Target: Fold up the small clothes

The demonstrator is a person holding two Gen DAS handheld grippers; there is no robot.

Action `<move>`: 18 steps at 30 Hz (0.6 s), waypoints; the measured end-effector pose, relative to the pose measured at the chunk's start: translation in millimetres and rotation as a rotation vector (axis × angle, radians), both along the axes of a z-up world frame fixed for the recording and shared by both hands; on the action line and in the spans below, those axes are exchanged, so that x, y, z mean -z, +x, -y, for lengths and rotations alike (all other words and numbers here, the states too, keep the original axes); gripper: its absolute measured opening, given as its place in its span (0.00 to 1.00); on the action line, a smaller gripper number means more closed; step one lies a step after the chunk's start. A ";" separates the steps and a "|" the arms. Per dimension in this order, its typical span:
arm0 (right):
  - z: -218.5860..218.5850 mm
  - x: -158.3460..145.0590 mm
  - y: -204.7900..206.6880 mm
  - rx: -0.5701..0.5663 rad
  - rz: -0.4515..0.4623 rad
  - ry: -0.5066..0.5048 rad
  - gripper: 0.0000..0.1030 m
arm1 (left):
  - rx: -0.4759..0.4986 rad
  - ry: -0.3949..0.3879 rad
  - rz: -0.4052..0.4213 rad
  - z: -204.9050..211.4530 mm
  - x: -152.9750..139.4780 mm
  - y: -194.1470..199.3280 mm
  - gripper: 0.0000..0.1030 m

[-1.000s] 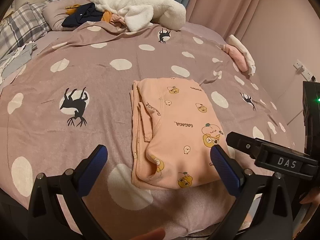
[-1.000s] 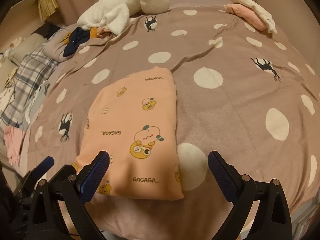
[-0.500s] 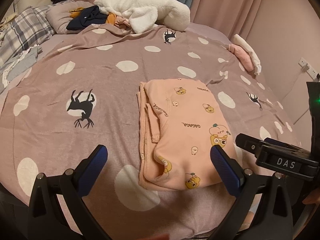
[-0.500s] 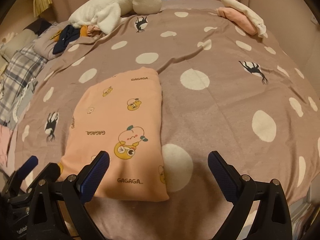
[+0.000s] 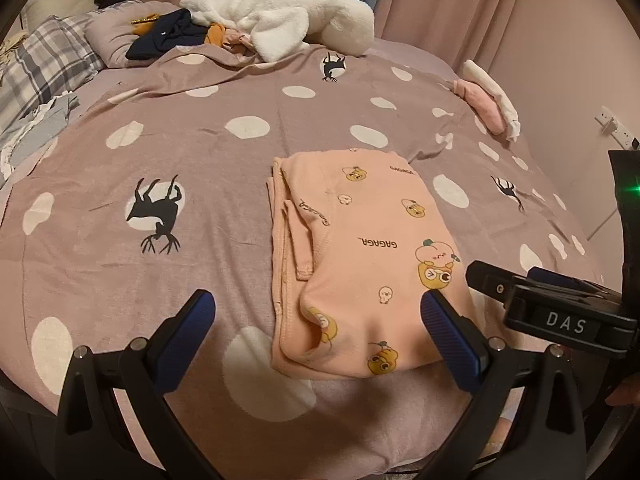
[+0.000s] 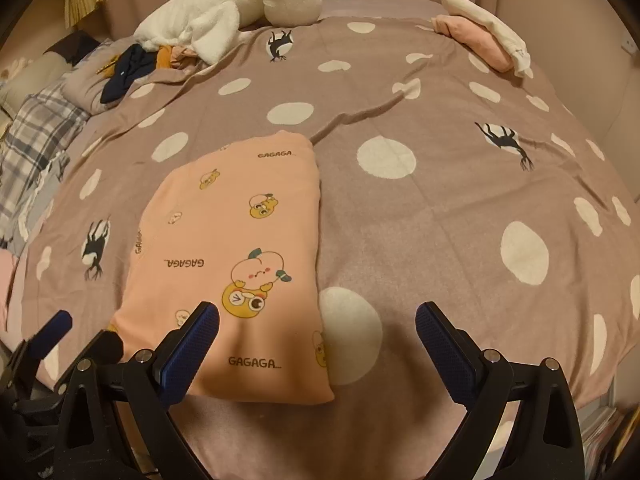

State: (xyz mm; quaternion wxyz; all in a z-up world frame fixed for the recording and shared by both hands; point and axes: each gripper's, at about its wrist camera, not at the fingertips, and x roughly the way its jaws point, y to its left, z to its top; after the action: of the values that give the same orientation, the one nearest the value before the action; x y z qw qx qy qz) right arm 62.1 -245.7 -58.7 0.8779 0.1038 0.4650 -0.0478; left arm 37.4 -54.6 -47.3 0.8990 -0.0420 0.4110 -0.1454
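Now the garment [image 5: 360, 264] lies folded flat on the bed [image 5: 224, 184], a peach oblong in the lower middle of the left view. Its long axis runs from the lower edge of the frame up toward the centre, leaning slightly left as it rises. In the right view the same garment [image 6: 240, 248] sits lower left of centre, long axis rising and leaning right, with a straight folded edge on its right side. Along its left side in the left view, layered hems and a sleeve cuff show.

Printed on it is "GAGAGA" several times, some copies upside down to the camera, among small cartoon figures and one large figure near the lower end.

Left tongs [image 5: 318, 338] stand wide and hold nothing, their blue pads low in the frame; the right pad overlaps the garment's lower right corner in the picture. Whether it touches, I cannot tell. Right tongs [image 6: 318, 340] also stand wide and empty, the left pad over the garment's lower part, the right pad over bare spread.

At right in the left view the other tool's black body carries a label [image 5: 566, 322] reading "DAS". A green light [image 5: 629, 189] glows on the dark part above it.
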 end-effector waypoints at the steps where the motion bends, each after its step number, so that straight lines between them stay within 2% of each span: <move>1: -0.4 0.0 -0.1 0.001 -0.001 -0.003 0.95 | 0.000 0.007 0.001 0.9 0.2 -0.1 1.00; 14: -4.8 1.2 1.6 -0.010 -0.007 -0.030 0.95 | 0.011 0.039 0.001 8.0 3.3 -0.6 1.00; 18: -5.9 2.2 2.7 -0.007 -0.016 -0.039 0.95 | 0.026 0.027 0.003 8.8 3.3 -1.2 1.00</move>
State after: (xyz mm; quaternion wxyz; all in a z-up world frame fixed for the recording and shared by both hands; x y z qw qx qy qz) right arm 64.8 -239.8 -60.9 0.8762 0.0848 0.4713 -0.0547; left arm 36.2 -63.4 -50.6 0.8981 -0.0241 0.4121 -0.1516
